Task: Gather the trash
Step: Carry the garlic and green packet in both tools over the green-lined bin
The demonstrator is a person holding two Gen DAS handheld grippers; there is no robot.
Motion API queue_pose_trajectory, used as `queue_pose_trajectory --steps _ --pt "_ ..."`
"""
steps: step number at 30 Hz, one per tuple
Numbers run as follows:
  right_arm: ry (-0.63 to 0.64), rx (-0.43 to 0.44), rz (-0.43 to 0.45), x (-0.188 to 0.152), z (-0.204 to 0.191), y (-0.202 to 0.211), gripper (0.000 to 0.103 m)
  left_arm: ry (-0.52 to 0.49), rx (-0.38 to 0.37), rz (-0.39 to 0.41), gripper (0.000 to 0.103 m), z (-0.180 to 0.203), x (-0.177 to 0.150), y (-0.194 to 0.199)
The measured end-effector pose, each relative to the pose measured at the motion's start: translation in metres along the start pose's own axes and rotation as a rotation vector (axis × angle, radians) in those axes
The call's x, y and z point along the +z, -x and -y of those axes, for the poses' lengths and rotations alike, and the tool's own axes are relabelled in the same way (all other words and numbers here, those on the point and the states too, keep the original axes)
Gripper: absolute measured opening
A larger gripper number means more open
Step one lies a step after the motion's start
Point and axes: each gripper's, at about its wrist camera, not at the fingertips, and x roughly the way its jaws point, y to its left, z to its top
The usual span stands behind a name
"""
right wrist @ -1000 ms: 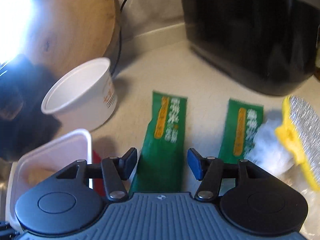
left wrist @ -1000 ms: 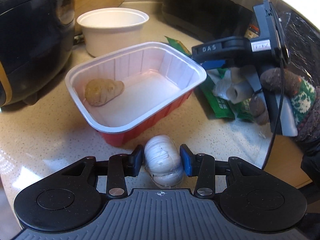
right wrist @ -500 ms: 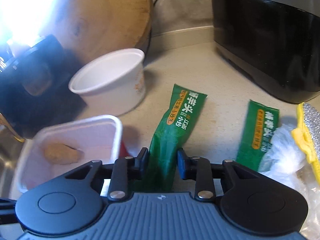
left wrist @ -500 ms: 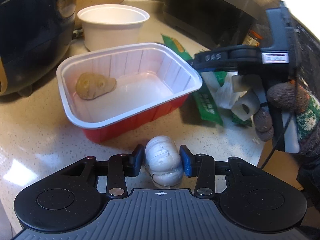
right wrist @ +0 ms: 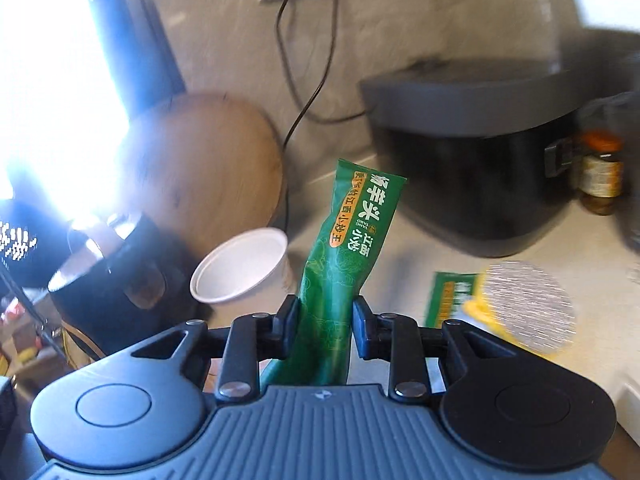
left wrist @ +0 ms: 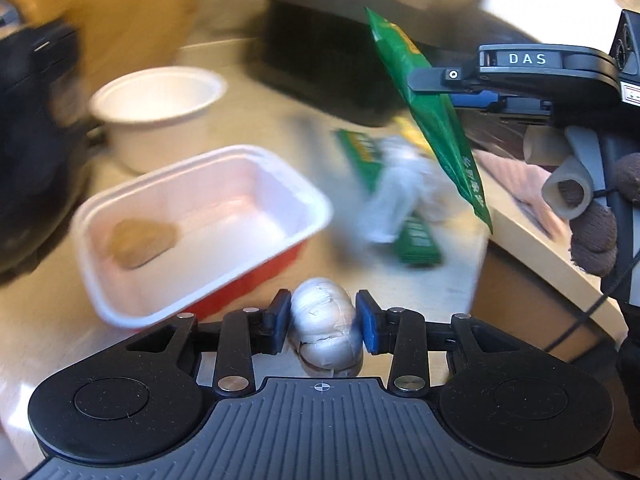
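A white garlic bulb (left wrist: 325,332) sits between the blue pads of my left gripper (left wrist: 323,308), whose jaws are closing and press on both its sides. Just beyond it is a red tray (left wrist: 248,151) with a white inside and a brown lump (left wrist: 142,242) in it. My right gripper (right wrist: 325,312) is shut on a green snack wrapper (right wrist: 356,232), which sticks up above the counter. In the left wrist view that wrapper (left wrist: 432,120) hangs from the right gripper (left wrist: 424,88) at the upper right, held by a gloved hand (left wrist: 596,232).
A white cup (left wrist: 160,96) stands behind the tray. A second green wrapper (left wrist: 416,236) and crumpled white plastic (left wrist: 396,196) lie on the counter. A yellow scrubber (right wrist: 524,312), a black appliance (right wrist: 480,160), a round wooden board (right wrist: 208,160) and a jar (right wrist: 600,172) are around.
My right gripper closed on the green wrapper and lifted it up off the counter. My left gripper tightened on the garlic bulb and rose a little.
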Motion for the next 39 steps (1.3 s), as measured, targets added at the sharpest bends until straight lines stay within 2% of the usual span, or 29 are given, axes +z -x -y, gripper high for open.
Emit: queue_pose_trajectory --steps 6,12,15,19,23,26,27,28,30,33,35,39 --pt "-0.099 -0.18 0.031 -0.033 0.026 0.059 0.028 -0.179 -0.167 -0.028 0.041 0.05 0.008 -0.012" --pt "-0.264 -0.369 0.002 -0.089 0.073 0.104 0.028 -0.333 -0.324 -0.132 0.041 0.109 -0.002 -0.044" --pt "-0.386 -0.449 -0.059 -0.132 0.108 0.108 0.028 -0.342 -0.377 -0.199 0.041 0.13 -0.011 -0.063" --pt "-0.605 -0.497 -0.186 -0.204 0.16 0.099 0.028 -0.348 -0.423 -0.298 0.041 0.15 -0.021 -0.095" --pt "-0.78 -0.494 -0.307 -0.269 0.199 0.076 0.028 -0.379 -0.438 -0.39 0.041 0.17 -0.03 -0.124" --pt "-0.899 -0.461 -0.353 -0.305 0.222 0.057 0.038 -0.374 -0.43 -0.449 0.041 0.182 -0.033 -0.148" --pt "-0.942 -0.463 -0.356 -0.314 0.228 0.056 0.052 -0.374 -0.427 -0.466 0.041 0.186 -0.033 -0.157" --pt "-0.979 -0.473 -0.344 -0.319 0.233 0.056 0.06 -0.379 -0.421 -0.481 0.041 0.191 -0.034 -0.165" --pt "-1.019 -0.496 -0.318 -0.326 0.237 0.064 0.061 -0.389 -0.407 -0.515 0.041 0.201 -0.035 -0.184" --pt "-1.02 -0.553 -0.304 -0.334 0.235 0.083 0.067 -0.4 -0.389 -0.609 0.041 0.223 -0.048 -0.223" --pt "-1.039 -0.592 -0.303 -0.342 0.235 0.096 0.068 -0.43 -0.372 -0.684 0.041 0.239 -0.066 -0.25" --pt "-1.093 -0.606 -0.311 -0.364 0.23 0.116 0.071 -0.475 -0.304 -0.868 0.041 0.26 -0.118 -0.313"
